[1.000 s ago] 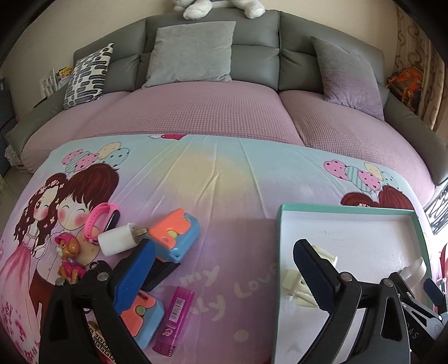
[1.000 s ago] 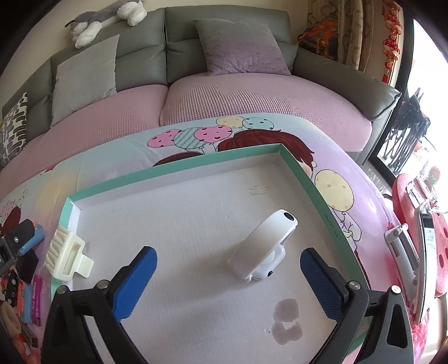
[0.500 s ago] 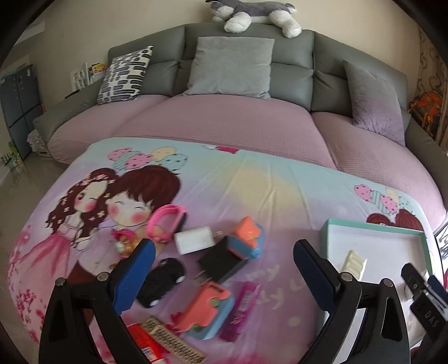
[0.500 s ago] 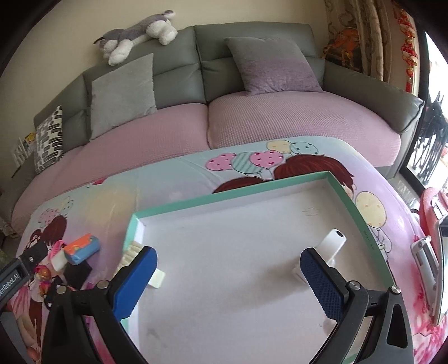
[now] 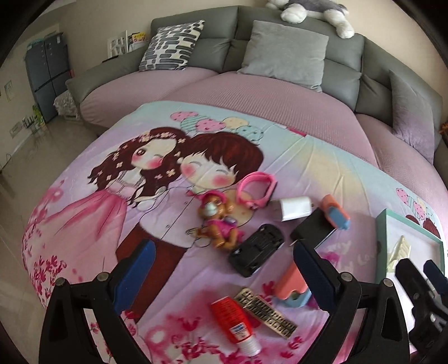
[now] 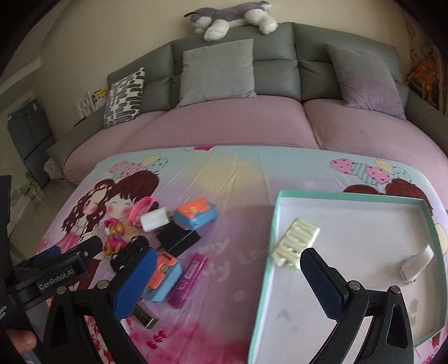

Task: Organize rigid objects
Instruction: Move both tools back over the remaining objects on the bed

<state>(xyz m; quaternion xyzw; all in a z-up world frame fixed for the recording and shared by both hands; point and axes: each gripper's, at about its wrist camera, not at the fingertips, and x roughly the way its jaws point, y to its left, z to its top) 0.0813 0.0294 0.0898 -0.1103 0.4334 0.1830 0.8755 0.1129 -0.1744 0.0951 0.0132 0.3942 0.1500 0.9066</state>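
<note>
My left gripper (image 5: 221,268) is open and empty above a cluster of small things on the printed cloth: a puppy figure (image 5: 217,221), a black toy car (image 5: 257,249), a white charger (image 5: 294,208), a pink band (image 5: 254,190), a red tube (image 5: 236,322) and orange-blue toys (image 5: 334,214). My right gripper (image 6: 226,280) is open and empty, near the left edge of the teal-rimmed tray (image 6: 268,243). The tray holds a cream hair clip (image 6: 295,242) and a white device (image 6: 415,263).
A black box (image 5: 312,231), a gold comb-like strip (image 5: 266,312) and a purple pack (image 6: 189,280) also lie in the cluster. A grey sofa with cushions (image 6: 218,72) and a plush dog (image 6: 232,16) stands behind the cloth. The floor drops away at left (image 5: 28,156).
Both grippers have pulled back and swung left, away from the tray. The left view now centres on the toy cluster; the right view now shows the tray's left edge and the cluster.
</note>
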